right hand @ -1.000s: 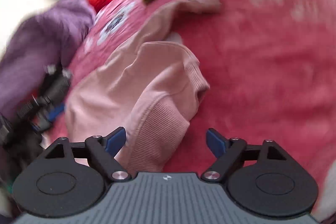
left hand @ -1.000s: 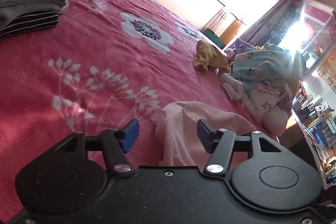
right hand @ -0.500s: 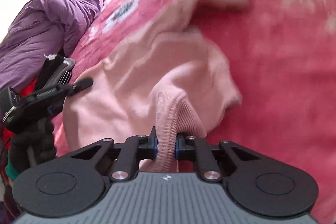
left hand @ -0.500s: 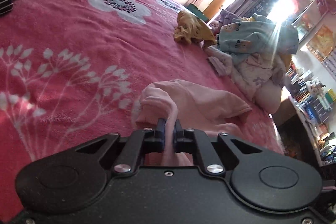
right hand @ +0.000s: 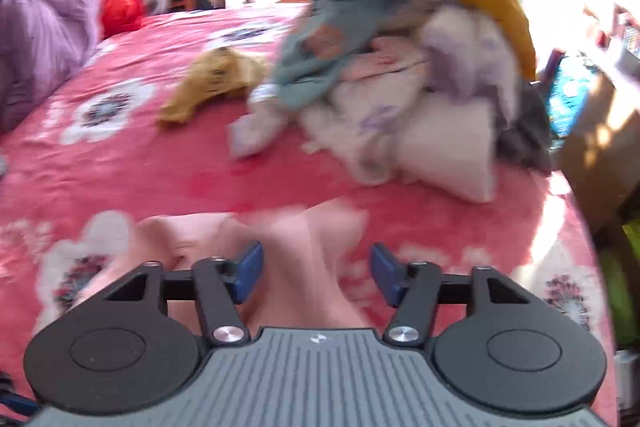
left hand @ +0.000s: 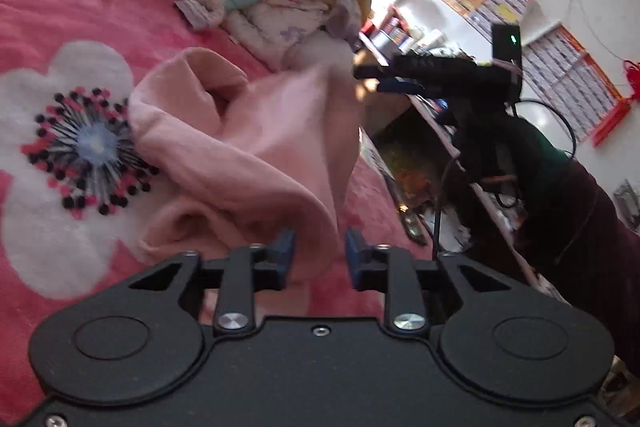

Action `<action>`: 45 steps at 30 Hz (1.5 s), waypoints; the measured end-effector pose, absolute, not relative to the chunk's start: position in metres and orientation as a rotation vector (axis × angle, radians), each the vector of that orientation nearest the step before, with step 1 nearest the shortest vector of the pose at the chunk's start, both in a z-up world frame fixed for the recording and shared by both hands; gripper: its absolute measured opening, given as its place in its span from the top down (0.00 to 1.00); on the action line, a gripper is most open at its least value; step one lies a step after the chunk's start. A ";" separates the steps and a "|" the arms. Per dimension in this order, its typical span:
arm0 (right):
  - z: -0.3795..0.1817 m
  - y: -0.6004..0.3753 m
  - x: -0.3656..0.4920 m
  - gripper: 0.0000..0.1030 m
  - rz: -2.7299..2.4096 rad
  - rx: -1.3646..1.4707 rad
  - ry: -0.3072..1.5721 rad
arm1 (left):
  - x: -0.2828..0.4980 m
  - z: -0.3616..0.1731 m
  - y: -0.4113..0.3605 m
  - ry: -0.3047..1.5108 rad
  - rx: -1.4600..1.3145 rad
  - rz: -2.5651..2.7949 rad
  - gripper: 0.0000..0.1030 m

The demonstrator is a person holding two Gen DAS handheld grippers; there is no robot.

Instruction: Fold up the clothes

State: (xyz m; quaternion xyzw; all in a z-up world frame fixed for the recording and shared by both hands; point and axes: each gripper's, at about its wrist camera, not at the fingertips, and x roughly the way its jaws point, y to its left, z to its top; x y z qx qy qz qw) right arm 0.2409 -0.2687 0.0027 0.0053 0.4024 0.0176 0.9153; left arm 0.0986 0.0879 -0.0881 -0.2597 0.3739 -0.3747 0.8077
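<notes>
Both grippers are letting go: left gripper (left hand: 317, 251) and right gripper (right hand: 316, 275) jaws opening, pink top (left hand: 248, 147) slack between the fingers. Next likely regrasp an edge to fold.

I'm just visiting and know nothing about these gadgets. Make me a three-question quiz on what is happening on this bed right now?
1. True or false: the left gripper is clamped tight on the pink top.
2. Which lies nearest the yellow garment? A) the clothes pile B) the purple bedding C) the pink top
3. Fill in: the red blanket is printed with white ____.

Key
1. False. Its jaws are opening; pink cloth lies between the blue pads, with a gap beside the right pad. The right gripper is opening over the cloth too.
2. A
3. flowers
</notes>
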 end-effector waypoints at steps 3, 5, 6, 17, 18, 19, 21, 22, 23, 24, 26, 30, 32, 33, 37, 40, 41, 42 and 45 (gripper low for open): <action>-0.011 -0.285 0.221 0.35 0.071 0.135 0.821 | 0.113 -0.092 0.117 0.764 -0.636 -0.680 0.72; -0.025 -0.294 0.205 0.34 0.080 0.211 0.822 | 0.125 -0.101 0.130 0.763 -0.691 -0.607 0.72; -0.033 -0.298 0.197 0.33 0.082 0.250 0.826 | 0.133 -0.106 0.134 0.771 -0.719 -0.582 0.71; -0.139 -0.329 0.118 0.31 -0.067 0.844 0.879 | 0.200 -0.151 0.126 0.883 -0.914 -0.453 0.49; -0.144 -0.330 0.116 0.31 -0.072 0.867 0.872 | 0.203 -0.155 0.124 0.892 -0.924 -0.458 0.49; -0.147 -0.329 0.115 0.30 -0.068 0.876 0.863 | 0.204 -0.159 0.122 0.897 -0.933 -0.463 0.49; -0.150 -0.328 0.117 0.26 -0.060 0.881 0.853 | 0.206 -0.164 0.118 0.901 -0.952 -0.475 0.51; -0.150 -0.327 0.118 0.25 -0.057 0.880 0.850 | 0.207 -0.164 0.116 0.896 -0.951 -0.486 0.58; -0.149 -0.325 0.119 0.25 -0.052 0.869 0.851 | 0.208 -0.163 0.113 0.888 -0.944 -0.498 0.67; -0.148 -0.323 0.120 0.25 -0.045 0.857 0.853 | 0.208 -0.160 0.111 0.873 -0.924 -0.501 0.77; -0.147 -0.319 0.120 0.25 -0.019 0.842 0.862 | 0.206 -0.155 0.108 0.839 -0.869 -0.496 0.87; -0.143 -0.300 0.114 0.25 0.043 0.819 0.896 | 0.201 -0.141 0.113 0.753 -0.818 -0.475 0.93; -0.141 -0.284 0.110 0.25 0.089 0.801 0.914 | 0.196 -0.129 0.129 0.697 -0.824 -0.447 0.93; -0.139 -0.275 0.108 0.25 0.114 0.792 0.921 | 0.192 -0.124 0.140 0.665 -0.835 -0.431 0.93; -0.128 -0.231 0.102 0.25 0.225 0.686 0.943 | 0.178 -0.107 0.185 0.545 -0.877 -0.346 0.93; -0.121 -0.199 0.099 0.25 0.287 0.605 0.959 | 0.159 -0.103 0.227 0.455 -0.923 -0.229 0.93; -0.121 -0.191 0.098 0.25 0.298 0.595 0.963 | 0.151 -0.103 0.241 0.425 -0.939 -0.184 0.93; -0.120 -0.183 0.096 0.25 0.310 0.585 0.968 | 0.142 -0.104 0.257 0.394 -0.962 -0.135 0.93; -0.122 -0.165 0.093 0.25 0.324 0.573 0.977 | 0.112 -0.109 0.301 0.325 -1.015 0.023 0.93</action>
